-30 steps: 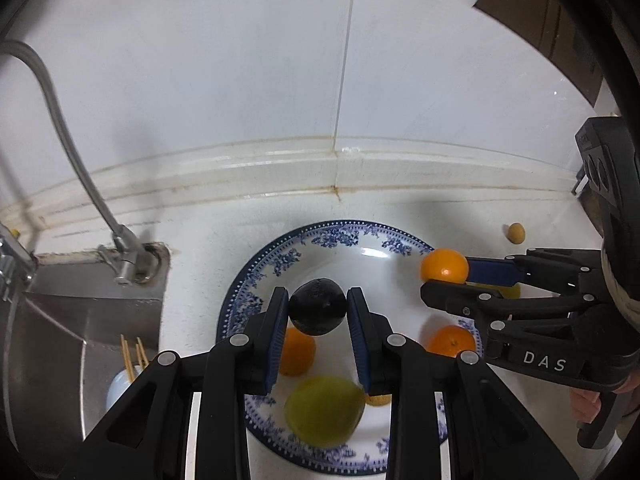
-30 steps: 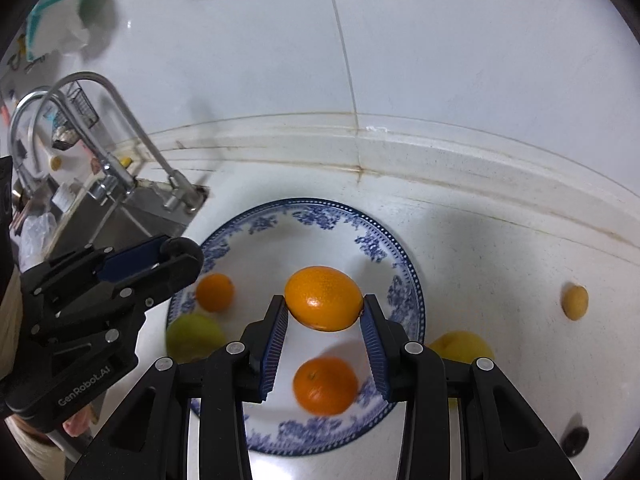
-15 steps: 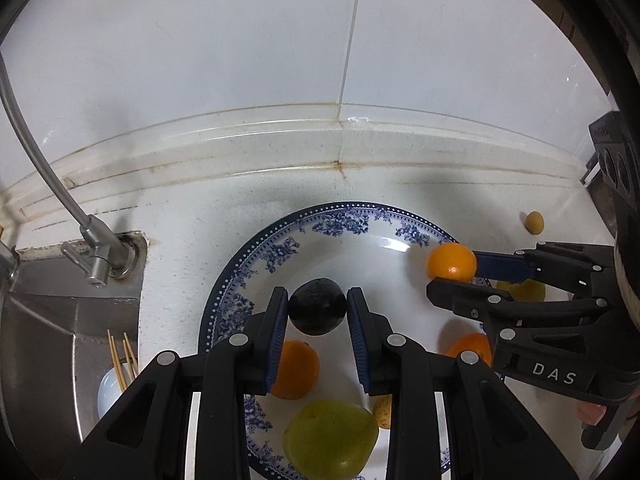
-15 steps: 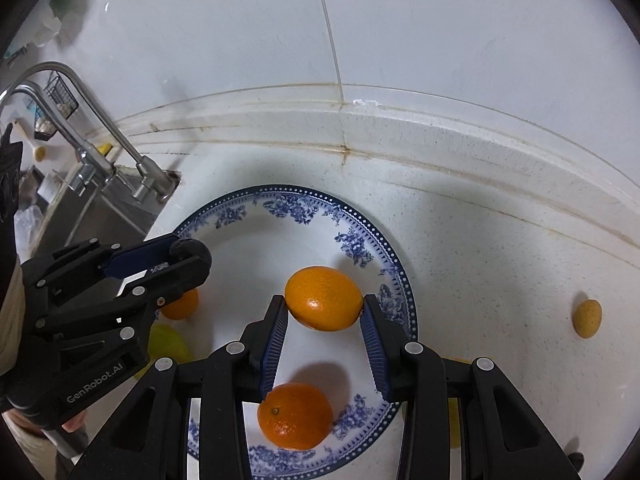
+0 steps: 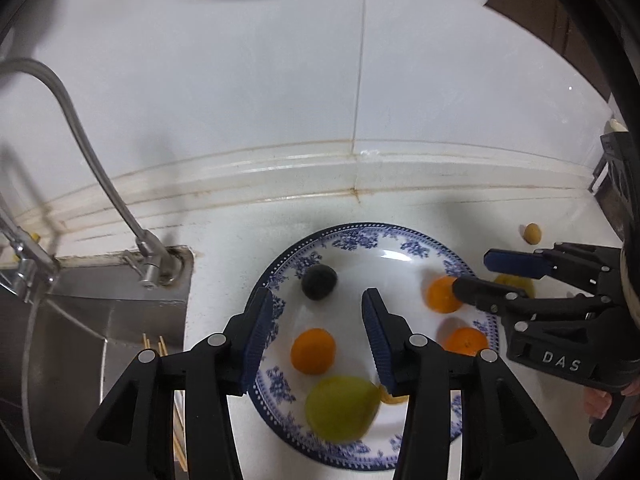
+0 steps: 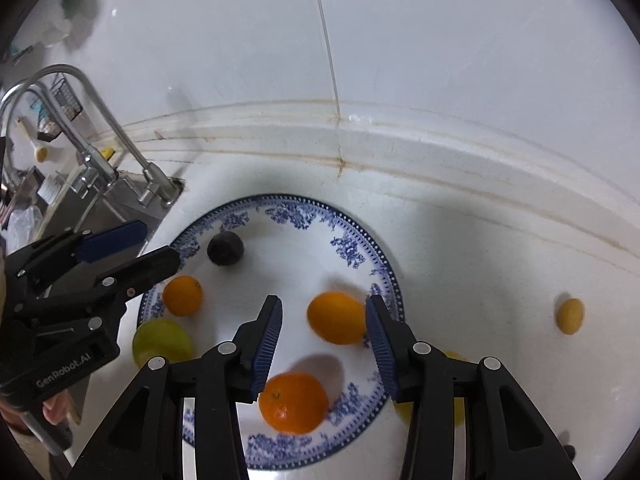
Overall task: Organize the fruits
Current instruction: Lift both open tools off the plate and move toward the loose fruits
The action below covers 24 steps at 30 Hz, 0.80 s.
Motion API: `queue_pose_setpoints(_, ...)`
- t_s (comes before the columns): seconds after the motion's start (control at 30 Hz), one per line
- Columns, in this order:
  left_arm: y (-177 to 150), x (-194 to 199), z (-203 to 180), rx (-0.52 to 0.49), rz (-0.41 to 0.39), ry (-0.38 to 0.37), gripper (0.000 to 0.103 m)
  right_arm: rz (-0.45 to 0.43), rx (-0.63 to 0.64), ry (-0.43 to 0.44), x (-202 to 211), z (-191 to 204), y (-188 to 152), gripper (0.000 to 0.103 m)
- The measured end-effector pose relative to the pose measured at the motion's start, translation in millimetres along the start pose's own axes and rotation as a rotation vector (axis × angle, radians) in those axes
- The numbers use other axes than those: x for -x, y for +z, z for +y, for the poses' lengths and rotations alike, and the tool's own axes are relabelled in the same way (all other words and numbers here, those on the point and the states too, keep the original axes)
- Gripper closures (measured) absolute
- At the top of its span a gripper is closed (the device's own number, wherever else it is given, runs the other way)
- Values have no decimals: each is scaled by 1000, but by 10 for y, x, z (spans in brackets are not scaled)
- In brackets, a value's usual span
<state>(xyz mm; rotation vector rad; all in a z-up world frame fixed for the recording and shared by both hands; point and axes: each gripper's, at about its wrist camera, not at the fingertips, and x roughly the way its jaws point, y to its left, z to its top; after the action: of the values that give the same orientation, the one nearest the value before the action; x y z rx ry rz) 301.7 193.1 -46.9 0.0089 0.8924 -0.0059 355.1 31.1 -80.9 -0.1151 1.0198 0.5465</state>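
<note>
A blue-patterned white plate (image 5: 360,236) (image 6: 352,248) lies on the white counter. On it lie a dark plum (image 5: 319,282) (image 6: 225,248), three oranges (image 5: 313,351) (image 6: 336,323) and a green fruit (image 5: 340,407) (image 6: 161,341). My left gripper (image 5: 318,326) is open above the plate, just short of the plum. My right gripper (image 6: 324,330) is open around an orange that rests on the plate. A second orange (image 6: 293,402) lies below it.
A steel sink (image 5: 92,320) with a tap (image 5: 150,258) is at the left. A small yellow fruit (image 5: 532,233) (image 6: 569,315) lies on the counter right of the plate. Another yellow fruit (image 6: 454,404) sits by the plate's right rim. A tiled wall stands behind.
Both grippers have opened and drawn back. The plum and the orange that they held now lie on the plate.
</note>
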Motion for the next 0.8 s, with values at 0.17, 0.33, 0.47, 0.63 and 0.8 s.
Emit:
queue_pose_setpoints(0.17, -66, 310, -137, -15, -71, 0, 52, -77, 6, -9, 357, 17, -97, 58)
queue_pose_setpoints(0.33, -113, 632, -273, -11, -145, -10, 44, -161, 3, -49, 715, 0, -208, 49)
queue_pose_setpoints(0.47, -175, 853, -395, -12, -194, -25, 42, -210, 4, -66, 990, -36, -316, 49)
queue_pose_setpoints(0.63, -257, 1107, -610, -29, -250, -31, 36, -268, -5, -84, 1311, -118, -469, 46)
queue_pose_setpoints(0.8, -325, 1292, -860, -48, -289, -44, 33, -315, -25, -105, 1606, -231, -656, 46)
